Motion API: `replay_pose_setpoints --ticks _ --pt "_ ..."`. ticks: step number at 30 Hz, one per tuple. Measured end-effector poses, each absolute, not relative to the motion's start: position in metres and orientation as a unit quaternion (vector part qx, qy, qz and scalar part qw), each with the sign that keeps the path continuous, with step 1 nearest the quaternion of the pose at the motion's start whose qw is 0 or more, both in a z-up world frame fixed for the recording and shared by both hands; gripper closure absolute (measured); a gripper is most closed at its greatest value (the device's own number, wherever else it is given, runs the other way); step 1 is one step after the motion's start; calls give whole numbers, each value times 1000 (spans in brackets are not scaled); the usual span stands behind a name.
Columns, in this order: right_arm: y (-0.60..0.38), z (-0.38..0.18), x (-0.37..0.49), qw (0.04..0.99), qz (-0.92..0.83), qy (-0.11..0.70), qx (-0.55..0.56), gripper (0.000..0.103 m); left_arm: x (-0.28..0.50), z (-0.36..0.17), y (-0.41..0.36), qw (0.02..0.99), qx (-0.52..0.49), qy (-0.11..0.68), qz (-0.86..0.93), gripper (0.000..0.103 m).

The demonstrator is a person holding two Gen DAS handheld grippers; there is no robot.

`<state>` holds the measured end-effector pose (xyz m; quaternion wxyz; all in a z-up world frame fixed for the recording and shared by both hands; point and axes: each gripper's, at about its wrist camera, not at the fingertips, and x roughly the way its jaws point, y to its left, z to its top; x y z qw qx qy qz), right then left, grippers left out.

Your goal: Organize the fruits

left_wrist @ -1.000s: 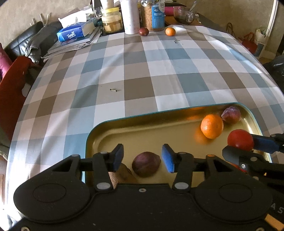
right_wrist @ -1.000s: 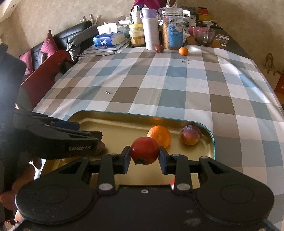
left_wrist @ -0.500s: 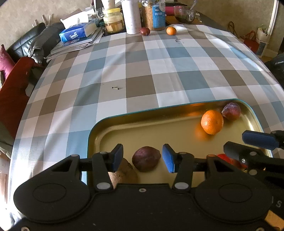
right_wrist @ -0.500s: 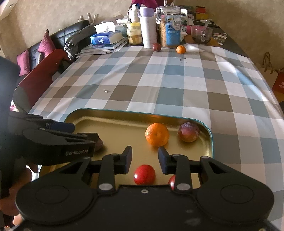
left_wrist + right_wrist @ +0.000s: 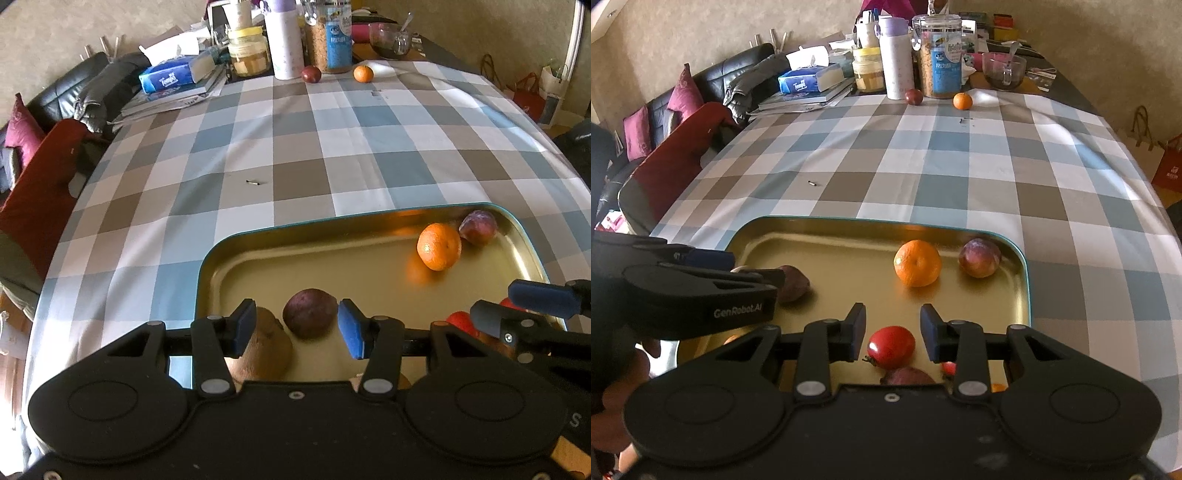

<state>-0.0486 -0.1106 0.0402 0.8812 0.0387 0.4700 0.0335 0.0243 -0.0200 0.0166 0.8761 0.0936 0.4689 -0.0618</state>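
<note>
A gold tray (image 5: pixel 332 258) (image 5: pixel 831 254) with a teal rim lies on the checked tablecloth. In it sit an orange (image 5: pixel 439 246) (image 5: pixel 917 263), a plum (image 5: pixel 478 227) (image 5: pixel 979 257), a dark purple fruit (image 5: pixel 309 314) (image 5: pixel 793 283), a brown kiwi (image 5: pixel 264 350) and a red tomato (image 5: pixel 891 346). My left gripper (image 5: pixel 297 328) is open above the purple fruit. My right gripper (image 5: pixel 893 332) is open over the tomato, which rests on the tray. Far off on the cloth lie a second plum (image 5: pixel 311 74) (image 5: pixel 914 96) and a small orange (image 5: pixel 363 73) (image 5: pixel 962 100).
Jars, a white bottle (image 5: pixel 895 59), a tissue box (image 5: pixel 173 75) on books and a glass bowl (image 5: pixel 1003 70) crowd the table's far end. A red chair (image 5: pixel 679 162) and a black sofa stand to the left. A tiny dark object (image 5: pixel 252 181) lies mid-cloth.
My right gripper opened and let the red tomato down into the tray, then drew back a little. The left gripper stayed open over the purple fruit.
</note>
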Motion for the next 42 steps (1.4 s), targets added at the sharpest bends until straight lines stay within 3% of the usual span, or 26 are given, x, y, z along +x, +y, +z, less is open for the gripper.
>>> replay_pose_setpoints --ticks 17,42 --pt "-103 46 -107 899 7 435 40 67 -39 32 -12 907 75 412 -43 41" --pt "-99 37 -166 910 -18 413 42 67 -94 14 -7 918 47 393 -32 41"
